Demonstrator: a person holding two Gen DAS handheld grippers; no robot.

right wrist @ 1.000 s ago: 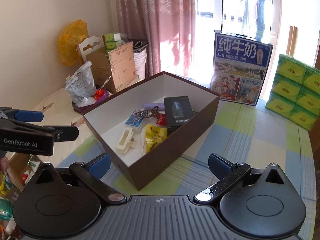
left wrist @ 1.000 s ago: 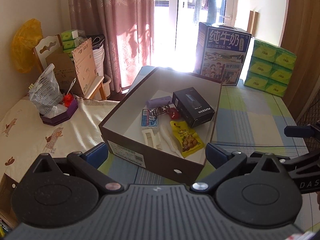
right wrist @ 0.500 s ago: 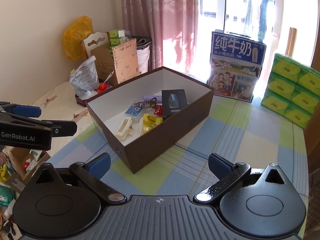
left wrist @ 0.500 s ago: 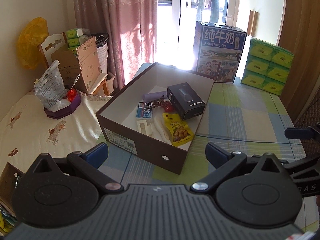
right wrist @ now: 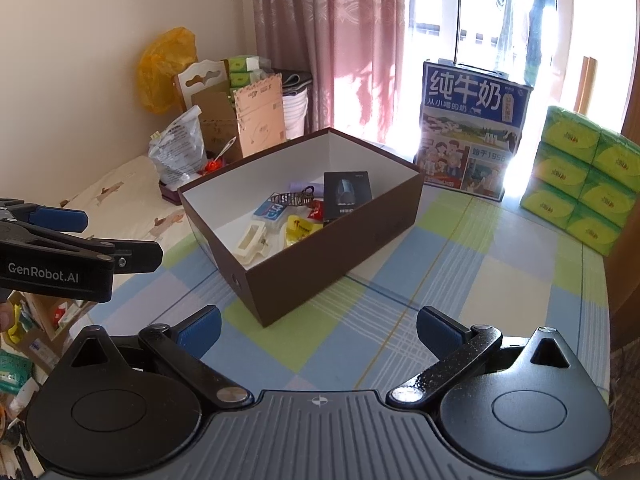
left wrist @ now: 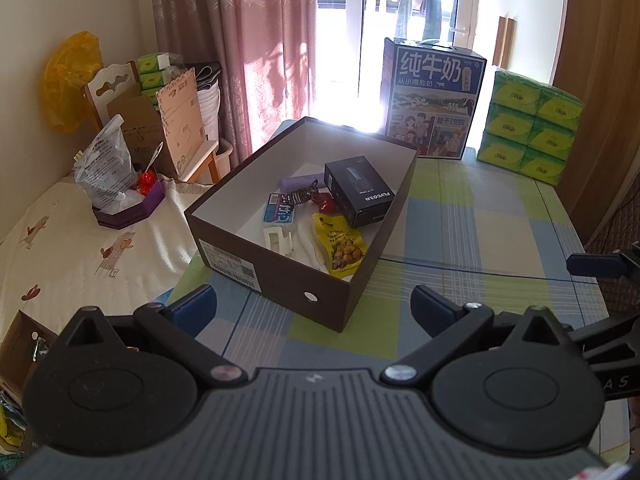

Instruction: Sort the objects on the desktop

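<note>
Both grippers, left (left wrist: 312,306) and right (right wrist: 318,326), hung with jaws spread and empty over a checked tablecloth (right wrist: 460,280). The brown box (left wrist: 288,280) sat on it, holding small items. Behind stood a milk carton (left wrist: 432,98), tissue packs (left wrist: 532,124) and pink curtains (left wrist: 248,40).

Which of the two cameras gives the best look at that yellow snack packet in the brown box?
The left wrist view: the yellow snack packet lies in full sight there, picture side up. In the right wrist view the brown cardboard box wall hides the lower half of the packet.
</note>
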